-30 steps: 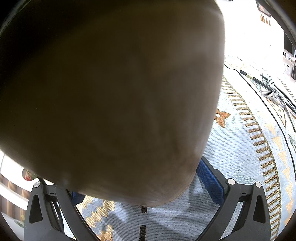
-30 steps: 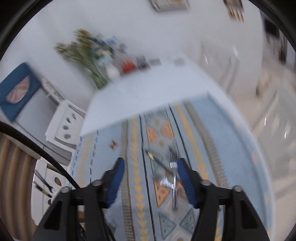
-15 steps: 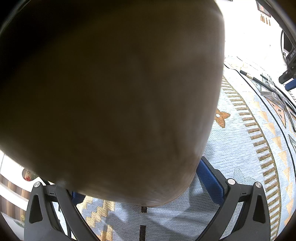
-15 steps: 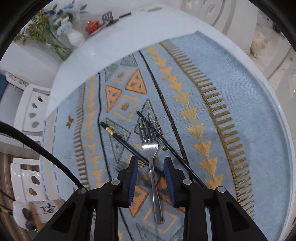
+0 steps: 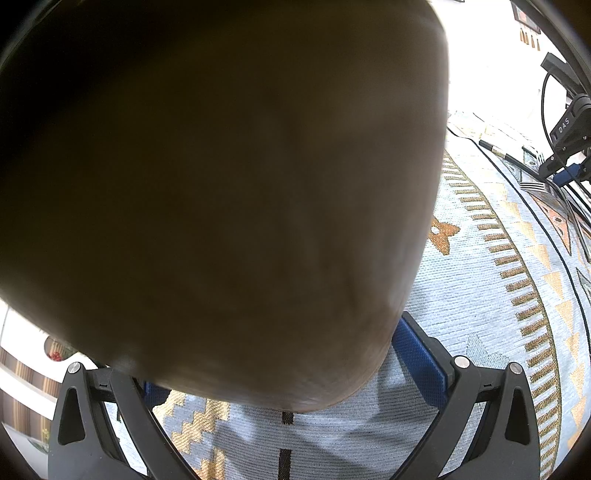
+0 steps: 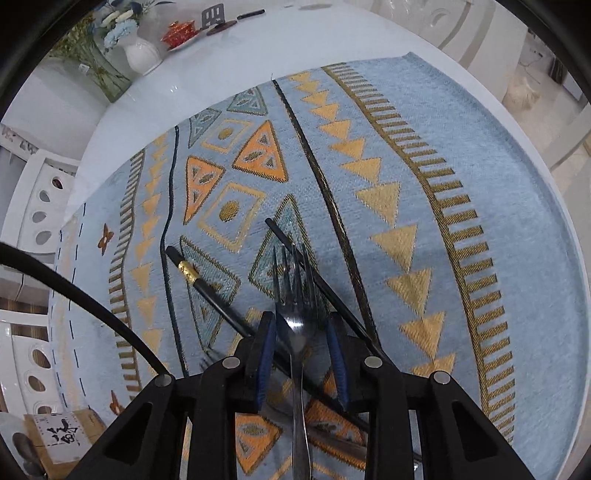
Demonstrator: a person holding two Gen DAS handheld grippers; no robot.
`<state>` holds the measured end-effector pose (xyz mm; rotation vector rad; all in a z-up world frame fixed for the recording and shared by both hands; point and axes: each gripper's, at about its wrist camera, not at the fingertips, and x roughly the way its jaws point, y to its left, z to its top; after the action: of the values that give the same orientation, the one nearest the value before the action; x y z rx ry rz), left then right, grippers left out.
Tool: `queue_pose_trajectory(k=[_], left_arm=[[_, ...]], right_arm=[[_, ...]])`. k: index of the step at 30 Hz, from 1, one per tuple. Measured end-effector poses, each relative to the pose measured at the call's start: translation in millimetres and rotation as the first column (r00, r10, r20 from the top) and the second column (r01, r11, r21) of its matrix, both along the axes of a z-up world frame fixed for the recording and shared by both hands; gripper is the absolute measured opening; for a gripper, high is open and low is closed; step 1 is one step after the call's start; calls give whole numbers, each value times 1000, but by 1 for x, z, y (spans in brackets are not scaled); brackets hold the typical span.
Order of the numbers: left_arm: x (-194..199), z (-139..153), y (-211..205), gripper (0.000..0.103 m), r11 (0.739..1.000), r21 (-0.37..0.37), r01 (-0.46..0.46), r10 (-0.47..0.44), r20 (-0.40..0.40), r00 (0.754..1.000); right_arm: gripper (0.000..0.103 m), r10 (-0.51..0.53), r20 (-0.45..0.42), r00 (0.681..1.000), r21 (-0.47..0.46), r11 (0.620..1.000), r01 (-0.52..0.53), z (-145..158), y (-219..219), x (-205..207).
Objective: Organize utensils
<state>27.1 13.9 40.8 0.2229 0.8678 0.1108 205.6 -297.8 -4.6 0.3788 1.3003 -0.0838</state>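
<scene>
A steel fork [image 6: 295, 321] lies on the blue patterned cloth [image 6: 424, 184], tines pointing away. My right gripper [image 6: 301, 332] points steeply down astride the fork's neck. Its jaws have just been closing, with the fork between them, and a thin gap still shows on each side, so it is open. Two black chopsticks, one with a gold band [image 6: 207, 280] and one plain [image 6: 317, 280], lie crossed under the fork. In the left wrist view a big brown round container [image 5: 221, 184] fills the frame, and my left gripper [image 5: 280, 373] is shut on it. The right gripper [image 5: 565, 166] shows at the far right there.
A white vase of flowers [image 6: 142, 55] and a red lidded cup [image 6: 179, 33] stand at the table's far end. White chairs [image 6: 40, 206] stand along the left edge. A black cable [image 6: 74, 288] crosses the lower left. A printed box [image 6: 59, 439] sits at the near left.
My right gripper has dropped down onto the fork and its jaws have narrowed around it. It has come into the left wrist view at top right. The left gripper and its container have not moved.
</scene>
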Motion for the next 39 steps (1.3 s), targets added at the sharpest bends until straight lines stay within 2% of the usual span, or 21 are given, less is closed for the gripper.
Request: queue_pose_trajectory(k=[7,14,18,21,25,29,34,39], left_arm=[[0,0,1,103,1000,-1,0,0,0,1000],[0,0,0,103,1000,-1,0,0,0,1000],[0,0,0,103,1000,0,0,0,0,1000],[0,0,0,103,1000,0,0,0,0,1000],[0,0,0,103,1000,0,0,0,0,1000],[0,0,1,103,1000,-1,0,0,0,1000],[0,0,1,103,1000,-1,0,0,0,1000],[0,0,1,103,1000,-1,0,0,0,1000]], right_arm=[[27,29,28,999,-61,998,-27,0,8,5],[22,109,109,988,-231,970,-82,2,30,-2],[22,125,156,980,-217,972,-90,15,34,-15],[22,132,206,970,-205,975,-90,37,36,-31],[22,95,274,957,-170,984,-49,67,35,-69],[22,59,336,940,-173,985,0,94,37,-103],[22,52,355,933,-160,987,6,114,41,-139],[20,13,366,930,-93,995,23,125,41,-158]])
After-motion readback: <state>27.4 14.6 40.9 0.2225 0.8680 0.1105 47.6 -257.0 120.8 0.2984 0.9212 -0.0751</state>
